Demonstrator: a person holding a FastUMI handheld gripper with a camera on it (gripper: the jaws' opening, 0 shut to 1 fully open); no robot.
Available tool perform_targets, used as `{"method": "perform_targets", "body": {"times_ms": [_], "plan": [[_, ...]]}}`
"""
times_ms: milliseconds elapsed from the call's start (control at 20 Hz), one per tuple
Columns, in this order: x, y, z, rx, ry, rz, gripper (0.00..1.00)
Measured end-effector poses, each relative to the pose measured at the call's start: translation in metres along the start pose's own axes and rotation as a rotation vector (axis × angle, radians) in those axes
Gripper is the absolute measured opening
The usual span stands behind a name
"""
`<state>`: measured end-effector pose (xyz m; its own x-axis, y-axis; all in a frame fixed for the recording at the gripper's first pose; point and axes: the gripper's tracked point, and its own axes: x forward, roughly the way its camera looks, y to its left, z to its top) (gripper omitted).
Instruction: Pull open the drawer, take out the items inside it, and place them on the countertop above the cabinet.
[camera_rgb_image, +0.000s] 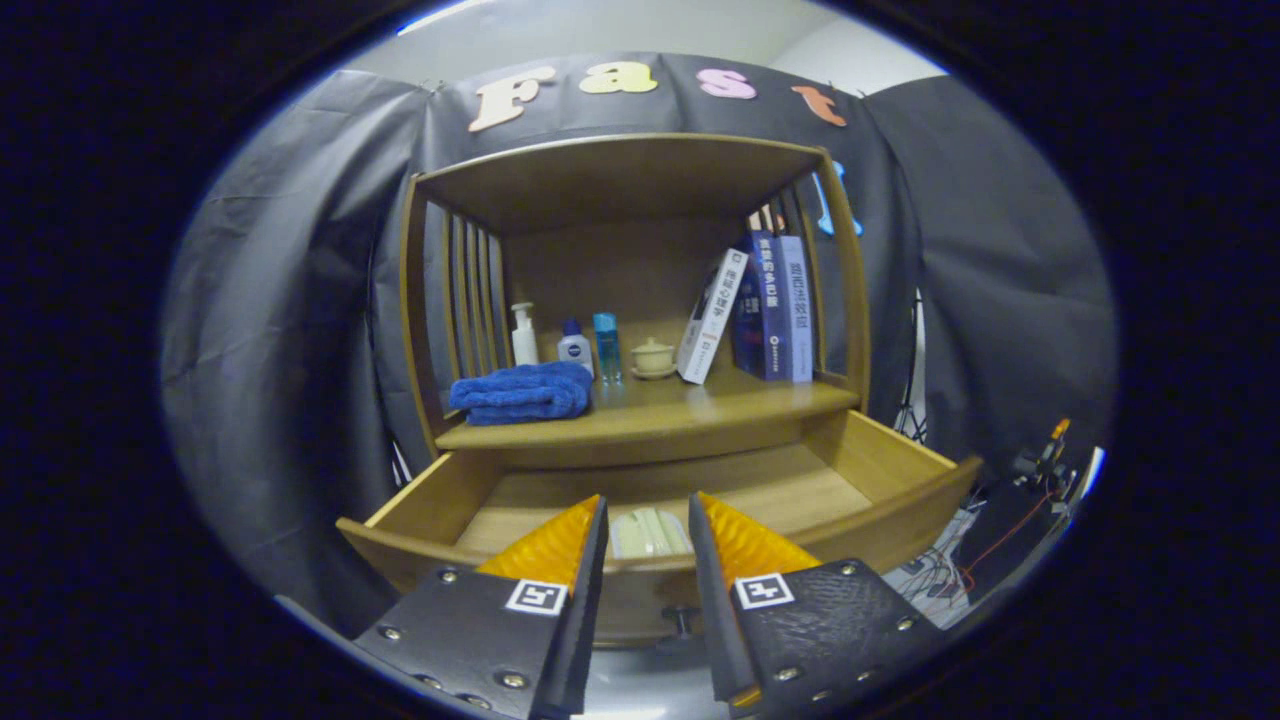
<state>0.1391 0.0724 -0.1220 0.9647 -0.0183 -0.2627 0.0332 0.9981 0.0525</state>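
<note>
Two fingers (600, 520) apart — over item (650, 532) in drawer (880, 470).

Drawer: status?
Gripper open, fingers either side of pale item in drawer. Drawer pulled open, item not yet gripped. Countertop holds blue towel, bottles, books; middle bare.

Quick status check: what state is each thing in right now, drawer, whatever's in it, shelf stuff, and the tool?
Drawer: pulled open.
Pale item in drawer: still inside, lying flat between the fingers.
Tool: open, holding nothing.
Towel: folded, on countertop.
Books: standing; the white one leans.
Lidded cup: lid on.
</note>
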Motion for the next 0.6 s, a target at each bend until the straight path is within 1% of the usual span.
{"method": "perform_targets", "body": {"times_ms": [100,200,300,400,600], "plan": [[0.023,0.010,-0.004,-0.034,0.092,0.028,0.47],[0.048,0.018,-0.020,-0.048,0.238,0.058,0.47],[0.068,0.016,-0.039,-0.060,0.372,0.054,0.47],[0.089,0.014,-0.055,-0.071,0.472,0.044,0.47],[0.107,0.006,-0.093,-0.081,0.679,0.032,0.47]]}}
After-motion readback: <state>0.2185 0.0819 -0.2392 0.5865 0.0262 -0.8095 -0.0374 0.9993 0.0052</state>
